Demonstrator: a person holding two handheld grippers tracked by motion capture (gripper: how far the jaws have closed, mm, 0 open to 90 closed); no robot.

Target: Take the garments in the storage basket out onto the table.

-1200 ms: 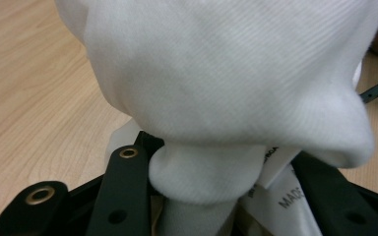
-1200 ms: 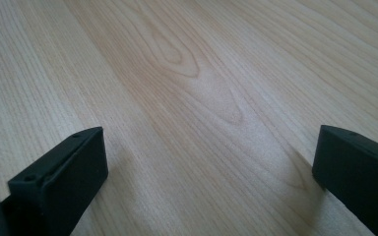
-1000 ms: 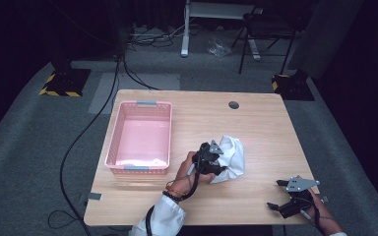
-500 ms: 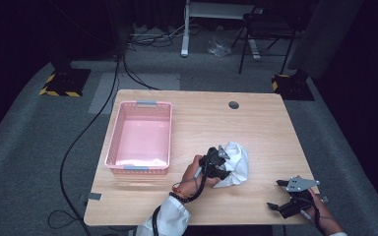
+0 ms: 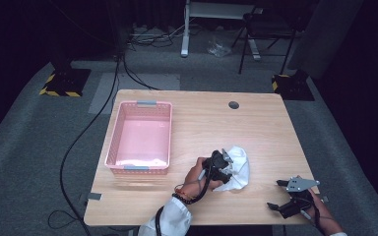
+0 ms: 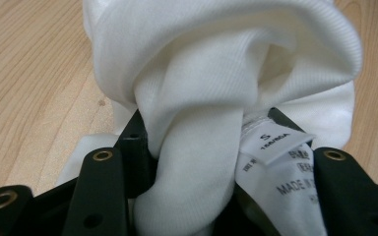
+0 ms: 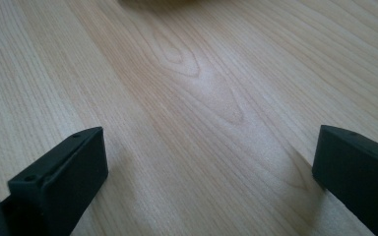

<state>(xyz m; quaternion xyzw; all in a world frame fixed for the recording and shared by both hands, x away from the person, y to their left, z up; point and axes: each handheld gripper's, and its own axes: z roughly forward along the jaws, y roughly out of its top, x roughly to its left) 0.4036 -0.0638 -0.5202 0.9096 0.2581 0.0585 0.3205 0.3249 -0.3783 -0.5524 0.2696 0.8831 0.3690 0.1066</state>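
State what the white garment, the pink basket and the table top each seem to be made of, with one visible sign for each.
White garment: soft knitted fabric, probably cotton; fine ribbing, limp folds and a sewn label. Pink basket: likely moulded plastic; even colour, slotted walls. Table top: wood or wood-look laminate; pale grain lines, smooth matt surface.

- A recording studio or lab is suggested: a lone wooden table (image 5: 256, 123) is set on grey carpet (image 5: 29, 147).
- Dark surroundings, floor cables (image 5: 86, 142) and hazard-striped stand bases (image 5: 59, 83) are seen.
- Possibly a desk frame (image 5: 216, 14) stands behind.
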